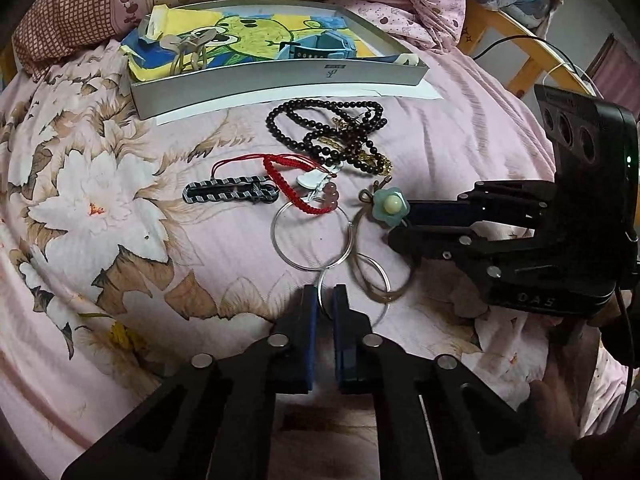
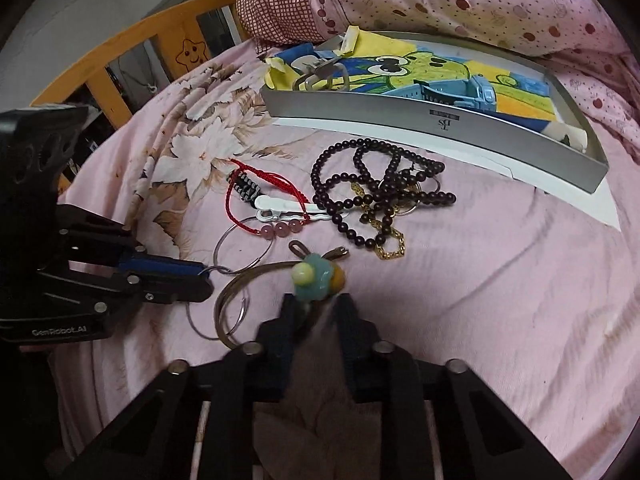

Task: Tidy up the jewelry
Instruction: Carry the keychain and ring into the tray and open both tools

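A bed (image 1: 200,240) with a pink flowered cover carries everything here, and a pillow and an orange wooden rail stand at its far side. The jewelry lies in a loose heap in the middle of the bed, just near of a flat grey box (image 1: 280,80).

The left tool (image 1: 325,294) comes from the near side. Its pads are pressed almost together on the wire of a thin silver ring (image 1: 352,308), the nearest piece of the heap. This ring is hooked with a larger silver hoop (image 1: 312,236) that lies farther away, so I judge that pulling one will drag the other.

The right tool (image 2: 316,300) comes from the right side and pinches a brown cord loop at its green flower charm (image 1: 390,206). The cord loop (image 1: 380,276) lies over the small silver ring, so the two tools hold pieces that cross each other. They are close, the right one a little farther and to the right. To separate the pieces, the hands probably need to move apart, left and right, not both toward the box.

Beyond them lie a red braided bracelet (image 1: 292,188), a white clip, pink beads, a grey woven strap (image 1: 230,192) and dark bead strings (image 1: 328,132) with a gold chain.

The box is open. Inside it is a cartoon picture sheet, a beige clip or hair piece (image 1: 192,52) at its left end, and a blue object at the right.
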{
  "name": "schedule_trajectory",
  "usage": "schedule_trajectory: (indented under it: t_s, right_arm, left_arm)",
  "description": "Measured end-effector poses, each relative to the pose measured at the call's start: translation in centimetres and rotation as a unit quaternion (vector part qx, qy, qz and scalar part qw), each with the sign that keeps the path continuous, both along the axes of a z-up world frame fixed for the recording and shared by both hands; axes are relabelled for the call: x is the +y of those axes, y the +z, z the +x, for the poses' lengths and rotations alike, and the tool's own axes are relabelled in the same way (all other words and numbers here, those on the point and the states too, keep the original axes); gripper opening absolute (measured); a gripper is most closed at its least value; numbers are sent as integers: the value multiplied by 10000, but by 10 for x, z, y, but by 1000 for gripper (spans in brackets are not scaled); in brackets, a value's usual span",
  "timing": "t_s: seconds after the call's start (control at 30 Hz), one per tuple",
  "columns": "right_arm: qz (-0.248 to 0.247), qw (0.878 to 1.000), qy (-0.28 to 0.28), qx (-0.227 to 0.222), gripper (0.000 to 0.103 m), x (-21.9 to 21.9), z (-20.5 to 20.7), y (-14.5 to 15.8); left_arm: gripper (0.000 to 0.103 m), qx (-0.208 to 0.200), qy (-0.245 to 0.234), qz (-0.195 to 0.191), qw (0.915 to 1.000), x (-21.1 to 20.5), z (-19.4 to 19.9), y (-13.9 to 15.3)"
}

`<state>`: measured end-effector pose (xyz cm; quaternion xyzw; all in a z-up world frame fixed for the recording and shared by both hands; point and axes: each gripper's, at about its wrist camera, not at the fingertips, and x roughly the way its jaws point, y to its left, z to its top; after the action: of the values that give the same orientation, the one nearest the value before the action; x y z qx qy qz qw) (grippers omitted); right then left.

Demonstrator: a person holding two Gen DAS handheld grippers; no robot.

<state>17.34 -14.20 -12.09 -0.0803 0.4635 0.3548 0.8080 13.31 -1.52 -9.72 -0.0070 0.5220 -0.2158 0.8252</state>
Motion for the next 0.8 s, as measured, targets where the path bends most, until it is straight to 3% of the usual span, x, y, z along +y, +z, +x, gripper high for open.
schedule_trajectory:
  t_s: [0.37, 0.63, 0.8]
  right_arm:
    - [234, 9968, -549, -526, 6, -29, -21, 20]
    - [379, 9918, -727, -980, 6, -40, -35, 47]
    - [458, 9884, -741, -1247, 6, -40, -29, 64]
  left_arm:
    - [1, -200, 256, 209, 9993, 4, -12, 17]
    - [1, -739, 371, 299, 9961, -3, -34, 48]
    - [1, -964, 514, 155, 9939, -1, -28, 69]
